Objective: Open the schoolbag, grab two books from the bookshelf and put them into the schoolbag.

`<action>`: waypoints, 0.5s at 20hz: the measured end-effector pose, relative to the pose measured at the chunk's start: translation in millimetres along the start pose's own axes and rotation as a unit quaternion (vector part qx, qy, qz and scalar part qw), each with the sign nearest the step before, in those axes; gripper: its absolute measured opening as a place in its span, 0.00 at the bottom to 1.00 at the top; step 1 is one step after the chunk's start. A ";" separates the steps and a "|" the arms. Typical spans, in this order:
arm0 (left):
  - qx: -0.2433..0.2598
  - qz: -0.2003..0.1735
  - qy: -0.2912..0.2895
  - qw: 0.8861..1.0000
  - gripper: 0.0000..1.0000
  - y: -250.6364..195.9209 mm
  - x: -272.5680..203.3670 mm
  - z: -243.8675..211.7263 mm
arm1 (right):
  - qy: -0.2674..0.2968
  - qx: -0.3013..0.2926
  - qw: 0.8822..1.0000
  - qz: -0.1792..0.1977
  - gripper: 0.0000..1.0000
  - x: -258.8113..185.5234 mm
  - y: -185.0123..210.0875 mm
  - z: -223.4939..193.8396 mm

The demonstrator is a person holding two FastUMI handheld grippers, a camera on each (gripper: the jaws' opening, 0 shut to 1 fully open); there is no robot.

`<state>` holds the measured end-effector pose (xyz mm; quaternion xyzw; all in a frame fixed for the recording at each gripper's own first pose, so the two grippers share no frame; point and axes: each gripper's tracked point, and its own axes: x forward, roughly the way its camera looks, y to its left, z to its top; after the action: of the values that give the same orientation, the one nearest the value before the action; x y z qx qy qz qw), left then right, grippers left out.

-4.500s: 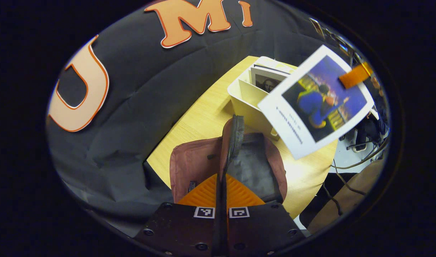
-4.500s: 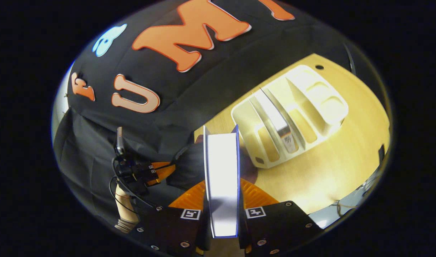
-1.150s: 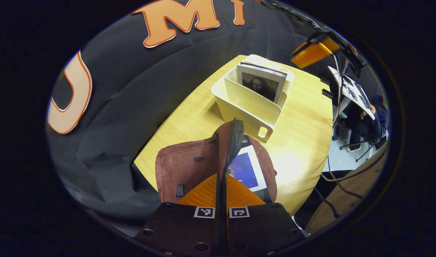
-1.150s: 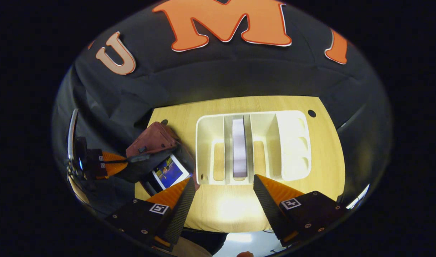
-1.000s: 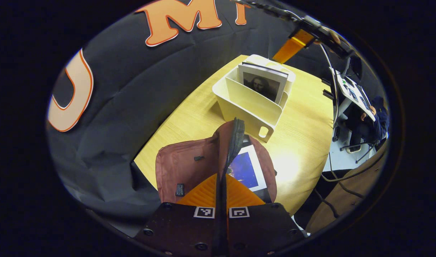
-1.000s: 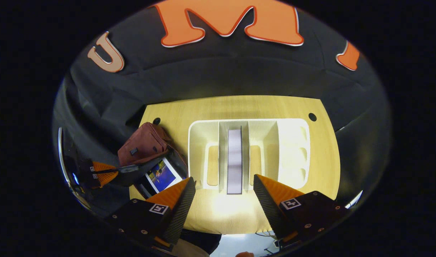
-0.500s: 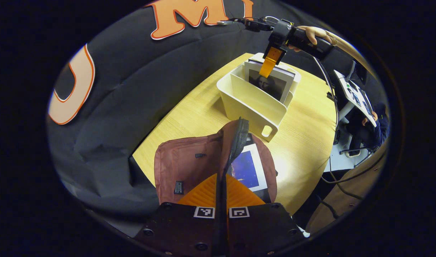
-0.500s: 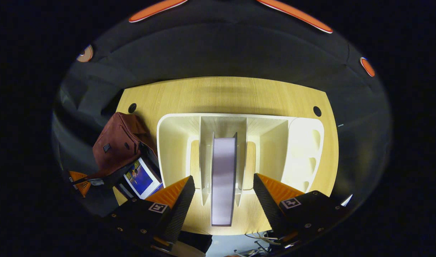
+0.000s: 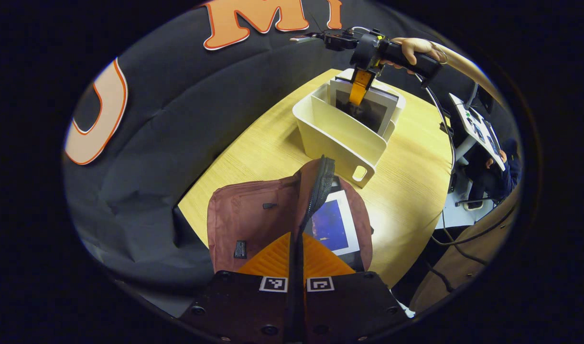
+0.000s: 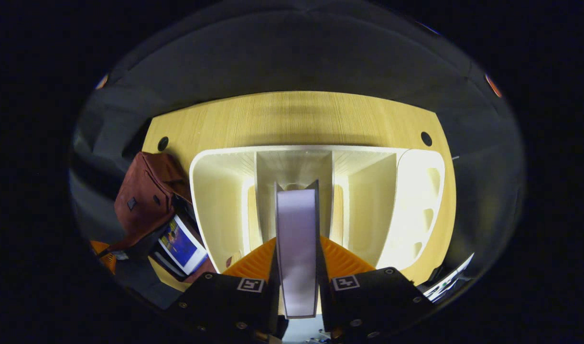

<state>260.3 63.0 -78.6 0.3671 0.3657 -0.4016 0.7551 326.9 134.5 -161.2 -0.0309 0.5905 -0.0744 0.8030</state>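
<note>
The right gripper [image 10: 297, 267], which was hanging spread wide above the cream plastic desktop bookshelf [image 10: 225, 200] half a second ago, is now closing its two fingers on the top edge of the white-paged second book [image 10: 297, 239] standing upright in the shelf's middle slot. In the left gripper view the same gripper [image 9: 359, 91] is reaching down onto that book [image 9: 368, 107], a hand [image 9: 416, 48] holding it from above. The left gripper [image 9: 296, 258] is staying pinched on the zipper edge of the reddish-brown fabric schoolbag [image 9: 254, 220], keeping its mouth open on the light wooden table [image 9: 406, 181]. The blue-covered first book [image 9: 332, 224] is lying inside the bag. So the task appears to be past halfway: the second book is gripped but not yet lifted.
</note>
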 end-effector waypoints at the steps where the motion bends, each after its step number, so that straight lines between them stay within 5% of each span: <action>1: 0.000 0.001 0.000 1.000 0.00 0.3 0.1 -1.5 | -0.001 0.003 1.000 -0.003 0.36 -0.2 -3.1 -0.5; 5: 0.003 0.002 0.000 1.000 0.00 2.5 -0.7 -2.1 | -0.019 0.026 0.999 0.008 0.33 -12.9 1.0 6.4; 6: 0.004 0.003 0.000 1.000 0.01 3.4 -0.7 -1.6 | -0.023 0.032 0.999 0.016 0.43 -19.3 2.6 8.4; 7: 0.005 0.002 -0.001 1.000 0.01 3.0 -1.3 -1.4 | -0.031 0.035 0.999 0.019 0.32 -32.3 0.5 9.1; 10: 0.009 0.003 -0.004 1.000 0.01 4.4 -2.6 -0.9 | -0.055 0.037 0.998 0.011 0.33 -73.5 -9.1 6.5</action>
<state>262.9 66.4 -75.6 0.3735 0.3575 -0.4044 0.7544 311.0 136.7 -88.7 0.0017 0.5426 -0.0858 0.8356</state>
